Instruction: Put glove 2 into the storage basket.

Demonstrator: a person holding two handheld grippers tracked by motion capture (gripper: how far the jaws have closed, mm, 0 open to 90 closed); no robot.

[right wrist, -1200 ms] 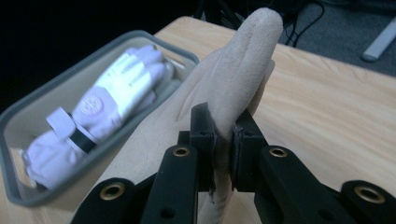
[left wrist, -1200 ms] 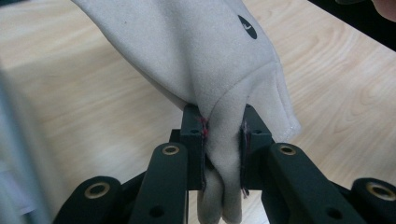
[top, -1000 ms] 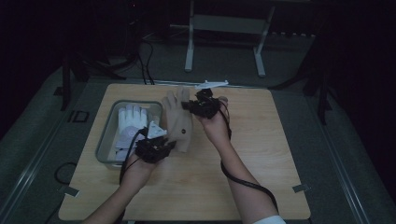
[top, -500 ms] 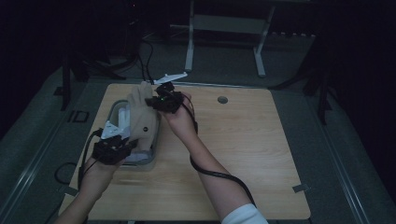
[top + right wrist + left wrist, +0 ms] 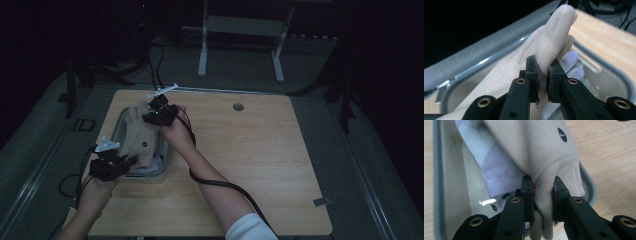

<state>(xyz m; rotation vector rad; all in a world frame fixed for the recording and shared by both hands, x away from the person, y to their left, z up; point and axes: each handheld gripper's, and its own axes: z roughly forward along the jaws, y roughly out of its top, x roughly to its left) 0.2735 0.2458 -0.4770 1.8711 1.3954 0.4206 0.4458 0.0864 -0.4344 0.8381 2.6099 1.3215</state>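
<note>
Here the wooden table point(image 5: 260, 150) carries a grey tray point(image 5: 162, 167), above which a beige glove point(image 5: 141, 135) is stretched. Both grippers clamp it: right gripper point(image 5: 159, 112) at the far end, left gripper point(image 5: 111, 164) pinching the near end.

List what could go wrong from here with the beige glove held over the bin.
1. The right tool pinches only one fingertip of the beige glove; the soft fleece could slip free.
2. The left tool grips a narrow fold at the other end, so a hard pull between the two might drag it out.
3. The glove hangs partly over the grey bin's rim, against the white glove; lowered like this, it may catch the rim or drape outside.
</note>
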